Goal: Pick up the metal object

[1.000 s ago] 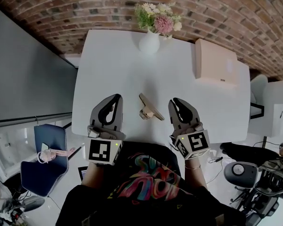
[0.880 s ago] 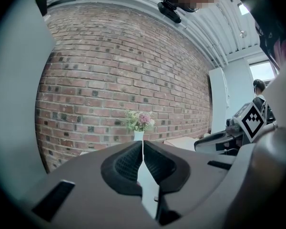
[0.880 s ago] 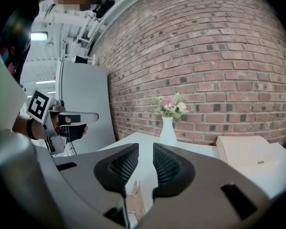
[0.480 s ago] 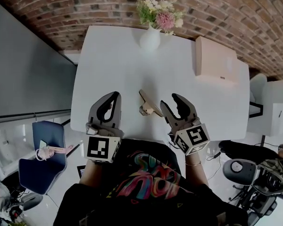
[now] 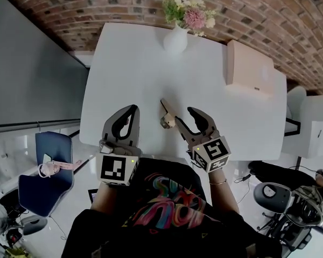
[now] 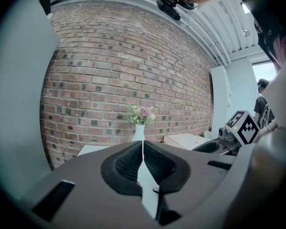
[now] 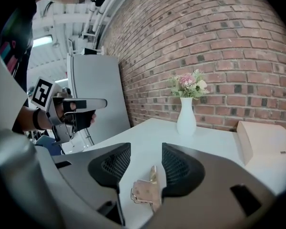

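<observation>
Golden-toned, the metal object (image 5: pixel 169 117) is lying near the white tabletop's (image 5: pixel 129 58) near edge. The right tool (image 5: pixel 187 117) is closing in from the right, its jaws just opening and straddling it unpressed, ready to grasp. The left tool (image 5: pixel 130 112) is idling clenched and empty.

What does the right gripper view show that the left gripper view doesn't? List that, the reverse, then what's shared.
Only the right gripper view: the metal object on the table between the right tongs, whose jaws have just been opening and don't press it. Only the left gripper view: the left tongs head-on, jaws together, nothing between. Both: the white vase of flowers, brick wall, table and beige box.
</observation>
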`<state>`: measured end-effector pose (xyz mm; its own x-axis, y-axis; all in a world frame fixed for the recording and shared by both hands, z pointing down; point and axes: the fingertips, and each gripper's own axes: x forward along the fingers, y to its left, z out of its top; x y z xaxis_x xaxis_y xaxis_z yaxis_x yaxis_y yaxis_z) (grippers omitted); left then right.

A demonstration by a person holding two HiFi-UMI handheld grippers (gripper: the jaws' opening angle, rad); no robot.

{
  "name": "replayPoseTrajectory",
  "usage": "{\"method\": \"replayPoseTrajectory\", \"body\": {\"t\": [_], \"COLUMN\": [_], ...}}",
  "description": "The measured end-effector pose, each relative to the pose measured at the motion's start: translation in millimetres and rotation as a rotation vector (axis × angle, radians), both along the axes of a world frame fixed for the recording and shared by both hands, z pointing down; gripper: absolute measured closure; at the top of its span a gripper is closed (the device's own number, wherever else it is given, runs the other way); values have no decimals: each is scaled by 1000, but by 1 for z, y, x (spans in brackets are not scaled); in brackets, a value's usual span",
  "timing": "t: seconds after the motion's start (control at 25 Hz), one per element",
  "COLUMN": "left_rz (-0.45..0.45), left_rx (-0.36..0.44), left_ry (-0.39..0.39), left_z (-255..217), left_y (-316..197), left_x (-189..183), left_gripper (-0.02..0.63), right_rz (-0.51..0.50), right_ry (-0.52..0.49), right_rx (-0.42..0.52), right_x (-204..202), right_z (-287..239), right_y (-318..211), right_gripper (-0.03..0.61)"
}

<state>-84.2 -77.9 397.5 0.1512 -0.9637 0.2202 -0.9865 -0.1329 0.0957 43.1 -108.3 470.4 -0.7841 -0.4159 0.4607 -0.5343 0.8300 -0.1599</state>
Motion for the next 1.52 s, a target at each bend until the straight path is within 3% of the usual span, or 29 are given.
{"method": "replayPoseTrajectory", "body": {"t": [0.52, 1.08, 1.52], "left_rz": [-41, -72, -100], "left_rx": [3, -47, -142], "left_ry": [44, 52, 20], "left_z": [16, 35, 59], "left_y": [5, 16, 30], "left_x": [6, 3, -8], "left_gripper": [584, 584, 584], "right_rz": [-136, -144, -133], "right_ry": [121, 228, 331], "right_rx": [-70, -36, 15], "right_x": [-13, -19, -17], "right_z": [72, 129, 159], "right_y": [26, 27, 20], "right_gripper": [351, 345, 341]}}
